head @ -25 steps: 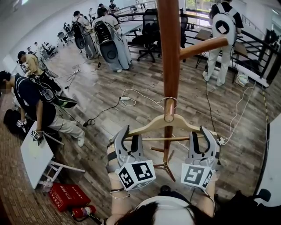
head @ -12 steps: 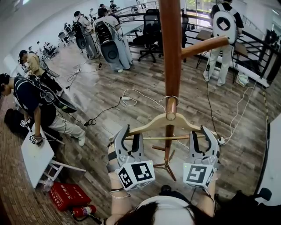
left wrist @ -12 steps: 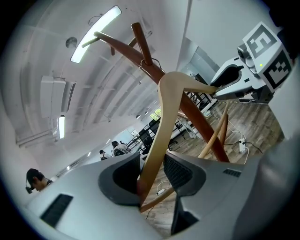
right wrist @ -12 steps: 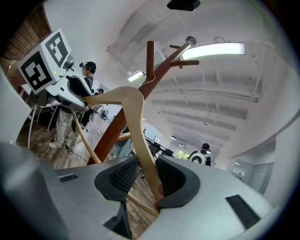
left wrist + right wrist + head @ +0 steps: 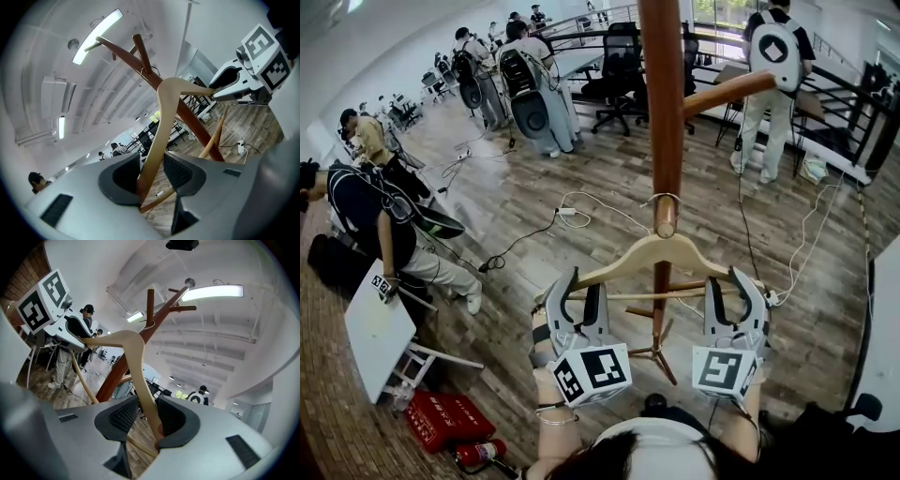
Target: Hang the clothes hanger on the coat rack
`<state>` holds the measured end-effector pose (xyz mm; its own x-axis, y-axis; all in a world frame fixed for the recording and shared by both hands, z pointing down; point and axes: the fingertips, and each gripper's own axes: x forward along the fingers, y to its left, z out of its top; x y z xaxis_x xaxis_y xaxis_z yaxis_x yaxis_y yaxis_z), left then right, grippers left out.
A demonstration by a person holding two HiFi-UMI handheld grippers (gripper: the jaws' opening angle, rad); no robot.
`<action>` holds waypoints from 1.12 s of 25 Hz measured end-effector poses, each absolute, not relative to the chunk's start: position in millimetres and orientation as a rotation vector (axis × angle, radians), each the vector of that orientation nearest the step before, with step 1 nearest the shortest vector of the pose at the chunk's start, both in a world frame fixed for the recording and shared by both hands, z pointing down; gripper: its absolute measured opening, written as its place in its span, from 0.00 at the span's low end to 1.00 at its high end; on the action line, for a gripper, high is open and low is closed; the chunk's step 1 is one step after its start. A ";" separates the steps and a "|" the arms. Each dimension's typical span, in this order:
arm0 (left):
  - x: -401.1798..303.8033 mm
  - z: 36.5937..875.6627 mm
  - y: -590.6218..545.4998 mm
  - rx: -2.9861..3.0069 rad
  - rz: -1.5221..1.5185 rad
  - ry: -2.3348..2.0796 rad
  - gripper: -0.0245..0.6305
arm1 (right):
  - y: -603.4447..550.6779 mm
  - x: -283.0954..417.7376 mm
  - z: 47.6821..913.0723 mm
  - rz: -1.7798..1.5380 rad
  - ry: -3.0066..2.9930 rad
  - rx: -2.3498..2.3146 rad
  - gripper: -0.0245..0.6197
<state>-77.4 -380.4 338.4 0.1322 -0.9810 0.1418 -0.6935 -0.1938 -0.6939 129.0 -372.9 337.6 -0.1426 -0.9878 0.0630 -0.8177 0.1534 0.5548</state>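
A pale wooden clothes hanger [image 5: 661, 253] hangs level in front of the coat rack's brown pole [image 5: 661, 94]. Its wire hook [image 5: 661, 199] loops round a short peg [image 5: 666, 223] on the pole. My left gripper [image 5: 578, 292] has the hanger's left arm [image 5: 164, 108] between its jaws, with a gap beside one pad. My right gripper [image 5: 727, 286] has the right arm [image 5: 133, 352] between its jaws; the wood leans on one pad and stands off the other. Both grippers are open. A longer branch [image 5: 727, 89] sticks out to the right higher up.
The rack's feet [image 5: 652, 352] stand on the wooden floor just ahead of me. Cables and a power strip [image 5: 567, 211] lie beyond. A white board [image 5: 370, 328] and a red box [image 5: 441, 417] are at the lower left. Several people and an office chair [image 5: 619, 66] are further off.
Hanger and both grippers keep their places; the whole picture shifts slightly. At the left, a person moves beside the white board.
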 end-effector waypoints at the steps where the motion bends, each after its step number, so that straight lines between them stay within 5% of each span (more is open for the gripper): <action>1: -76.8 337.5 -379.1 -1.953 -0.811 1.608 0.26 | -371.5 129.5 337.0 -0.554 -2.022 1.721 0.25; 28: -84.5 327.7 -312.3 -1.974 -0.723 1.622 0.26 | -306.0 125.4 331.8 -0.569 -2.004 1.777 0.26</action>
